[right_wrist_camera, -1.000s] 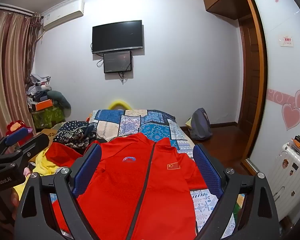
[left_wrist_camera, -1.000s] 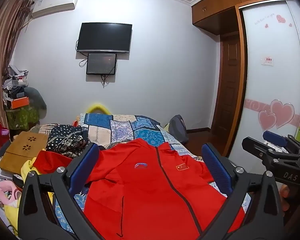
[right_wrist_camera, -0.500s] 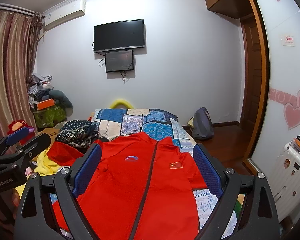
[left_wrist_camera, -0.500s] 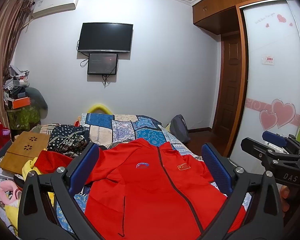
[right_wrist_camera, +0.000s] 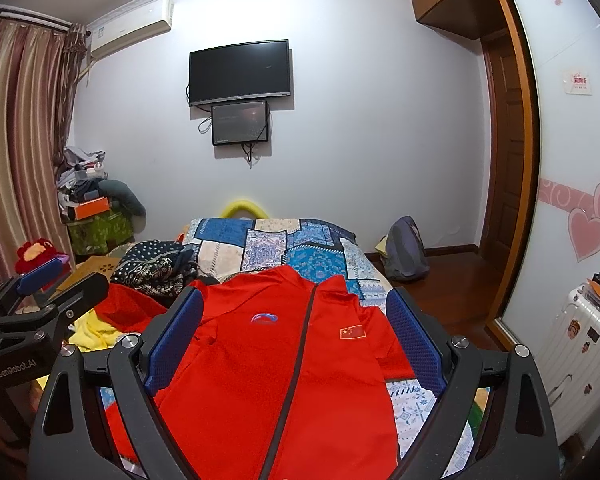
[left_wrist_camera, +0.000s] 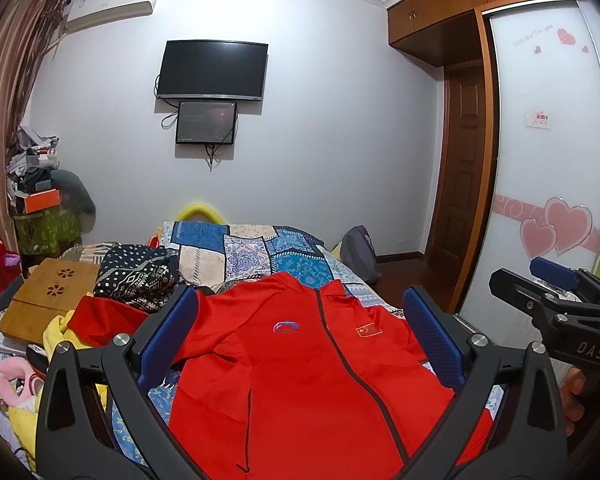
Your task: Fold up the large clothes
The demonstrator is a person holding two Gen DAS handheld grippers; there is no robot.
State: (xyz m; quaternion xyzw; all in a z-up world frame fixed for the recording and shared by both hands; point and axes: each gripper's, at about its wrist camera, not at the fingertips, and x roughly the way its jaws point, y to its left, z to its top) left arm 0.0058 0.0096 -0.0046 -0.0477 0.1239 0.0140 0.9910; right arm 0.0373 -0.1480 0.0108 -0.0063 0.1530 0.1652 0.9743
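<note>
A red zip jacket (left_wrist_camera: 300, 368) (right_wrist_camera: 284, 368) lies flat, front up, on the patchwork bed, collar toward the far wall. One sleeve (left_wrist_camera: 100, 320) spreads to the left. My left gripper (left_wrist_camera: 300, 328) hovers above the jacket's chest, open, nothing between its blue pads. My right gripper (right_wrist_camera: 294, 328) hovers beside it, also open and empty. Each gripper shows in the other's view: the right one (left_wrist_camera: 556, 296) at the right edge, the left one (right_wrist_camera: 40, 292) at the left edge.
A dark patterned garment (left_wrist_camera: 136, 276) and yellow cloth (right_wrist_camera: 92, 332) lie left of the jacket. A wooden lap desk (left_wrist_camera: 44, 304) sits further left. A grey backpack (right_wrist_camera: 406, 252) stands on the floor by the bed, a white suitcase (right_wrist_camera: 580, 344) at the right.
Both views have drifted slightly, so the room sits a little further right in frame. The jacket lies the same and both grippers stay open.
</note>
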